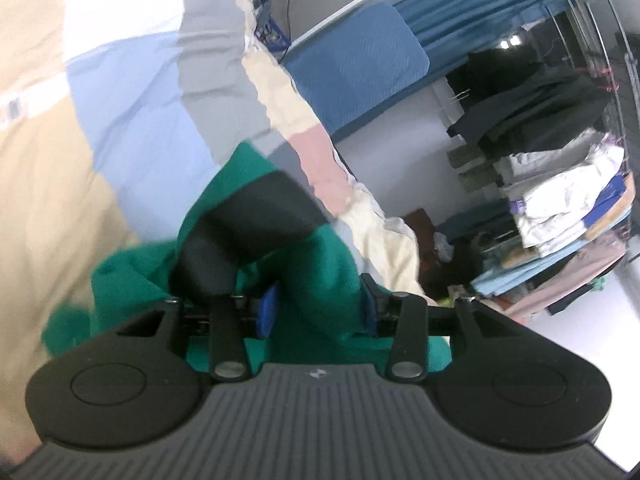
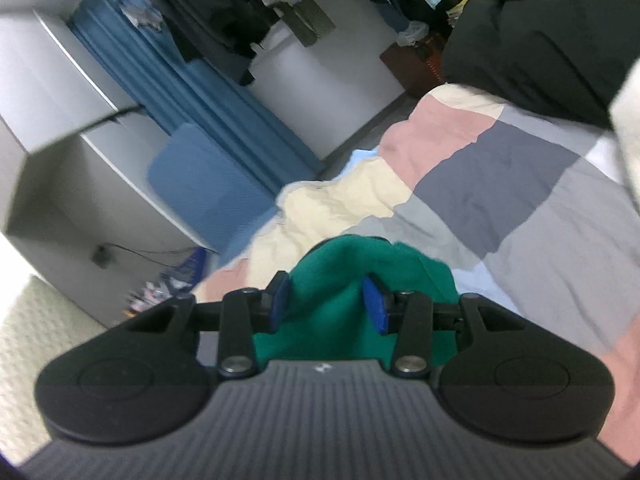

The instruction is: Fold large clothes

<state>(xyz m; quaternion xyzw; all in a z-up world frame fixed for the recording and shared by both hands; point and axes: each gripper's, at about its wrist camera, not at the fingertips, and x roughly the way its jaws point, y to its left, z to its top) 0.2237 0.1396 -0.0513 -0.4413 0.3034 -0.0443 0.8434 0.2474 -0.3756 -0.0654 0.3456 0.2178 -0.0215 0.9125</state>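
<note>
Green fabric is clamped between the blue pads of the left gripper (image 1: 318, 310); the green garment (image 2: 340, 280) is likewise pinched by the right gripper (image 2: 326, 304), bunched above a patchwork quilt (image 2: 500, 168).

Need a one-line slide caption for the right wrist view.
Right gripper clamps bunched green garment above a patchwork bedspread.

You are working over a bed, its patchwork quilt (image 2: 500, 200) carrying a black garment pile (image 2: 540, 48).
</note>
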